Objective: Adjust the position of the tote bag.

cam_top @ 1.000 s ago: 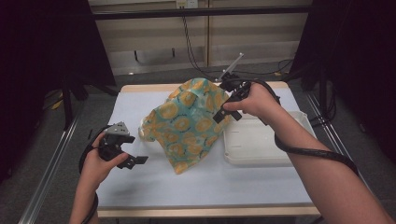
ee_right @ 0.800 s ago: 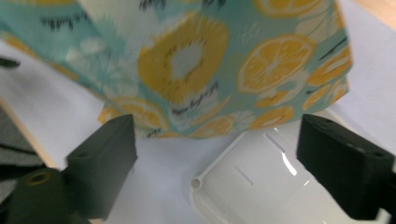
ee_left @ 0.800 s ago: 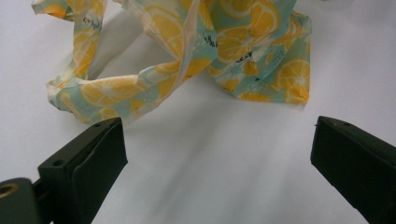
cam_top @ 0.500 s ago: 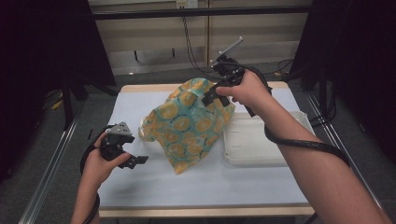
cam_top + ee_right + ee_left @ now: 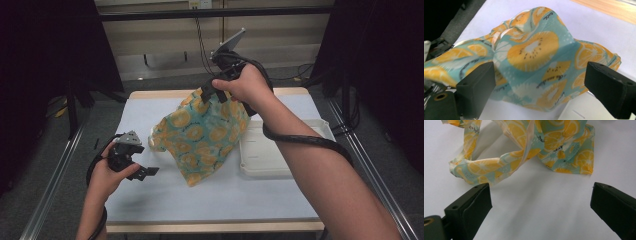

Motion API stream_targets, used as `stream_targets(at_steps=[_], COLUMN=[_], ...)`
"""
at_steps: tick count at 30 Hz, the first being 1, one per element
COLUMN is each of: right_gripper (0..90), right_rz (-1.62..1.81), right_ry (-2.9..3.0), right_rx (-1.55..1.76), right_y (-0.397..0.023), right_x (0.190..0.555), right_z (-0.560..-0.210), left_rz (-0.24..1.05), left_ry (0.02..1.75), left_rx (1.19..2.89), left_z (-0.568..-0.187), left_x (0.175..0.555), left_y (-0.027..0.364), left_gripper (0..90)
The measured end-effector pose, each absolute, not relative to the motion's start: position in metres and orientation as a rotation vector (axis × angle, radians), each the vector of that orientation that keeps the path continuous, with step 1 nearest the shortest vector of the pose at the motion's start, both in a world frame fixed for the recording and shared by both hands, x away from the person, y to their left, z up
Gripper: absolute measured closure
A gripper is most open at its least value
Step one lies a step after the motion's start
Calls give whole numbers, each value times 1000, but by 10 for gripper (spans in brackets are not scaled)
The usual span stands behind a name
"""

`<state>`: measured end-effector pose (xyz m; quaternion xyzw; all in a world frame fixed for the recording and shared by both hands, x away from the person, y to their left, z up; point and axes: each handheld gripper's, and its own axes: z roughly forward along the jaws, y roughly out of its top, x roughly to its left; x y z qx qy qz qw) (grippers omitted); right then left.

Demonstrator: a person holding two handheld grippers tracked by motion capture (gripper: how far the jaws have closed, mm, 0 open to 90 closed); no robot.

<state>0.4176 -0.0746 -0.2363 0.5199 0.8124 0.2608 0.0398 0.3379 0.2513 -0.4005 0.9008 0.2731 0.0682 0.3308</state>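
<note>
A teal cloth [image 5: 200, 135] printed with orange citrus slices stands in a crumpled heap on the white table [image 5: 210, 205], its peak at the far side. My right gripper [image 5: 214, 95] hovers at that peak. In the right gripper view, that gripper [image 5: 539, 85] is open, its jaws wide apart over the cloth [image 5: 536, 60] and not pinching it. My left gripper [image 5: 145, 161] sits low at the table's left, open. In the left gripper view, the left gripper [image 5: 539, 200] has bare table between its jaws, and the cloth's near edge [image 5: 499, 167] lies just ahead.
A white shallow tray [image 5: 280, 155] lies on the table right of the cloth, with its corner [image 5: 579, 112] under the right gripper. A black cable [image 5: 300, 140] loops over the right forearm. Metal rails run along both table sides. The table's near half is bare.
My right hand and gripper have moved left and toward the far side, rising to the cloth's peak. The cloth keeps roughly the same heap. The left gripper has stayed put.
</note>
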Motion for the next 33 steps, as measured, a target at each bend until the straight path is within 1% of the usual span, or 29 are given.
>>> stream_targets(at_steps=[6, 12, 14, 20, 23, 25, 26, 27, 30, 31, 32, 33], right_gripper=[80, 80, 80, 80, 98, 152, 206, 206, 490, 531, 596, 596], right_rz=[795, 825, 776, 765, 732, 700, 674, 674, 617, 601, 604, 604], right_ry=[2452, 2419, 2421, 2431, 2448, 2461, 2462, 2462, 2476, 2452, 2451, 2451], right_rx=[1690, 1706, 1709, 1755, 1786, 1759, 1754, 1754, 1812, 1814, 1834, 1834], right_y=[-67, -64, -62, -58, -56, -56, -56, -56, -54, -52, -51, -51], right_x=[424, 425, 425, 425, 425, 425, 425, 425, 424, 422, 421, 421], right_z=[-238, -234, -237, -251, -256, -258, -259, -259, -262, -263, -263, -263], left_rz=[177, 181, 177, 180, 184, 184, 184, 184, 186, 180, 182, 182], left_ry=[720, 730, 726, 739, 734, 734, 729, 729, 735, 738, 735, 735], left_rx=[2355, 2354, 2355, 2361, 2368, 2367, 2368, 2368, 2365, 2355, 2360, 2360], left_z=[-402, -402, -402, -403, -404, -404, -404, -404, -404, -405, -405, -405], left_x=[339, 339, 339, 339, 339, 340, 340, 340, 340, 340, 340, 340], left_y=[253, 255, 256, 255, 255, 255, 255, 255, 255, 255, 256, 256], left_gripper=[34, 34, 34, 34, 34, 34, 34, 34, 36, 36, 36, 37])
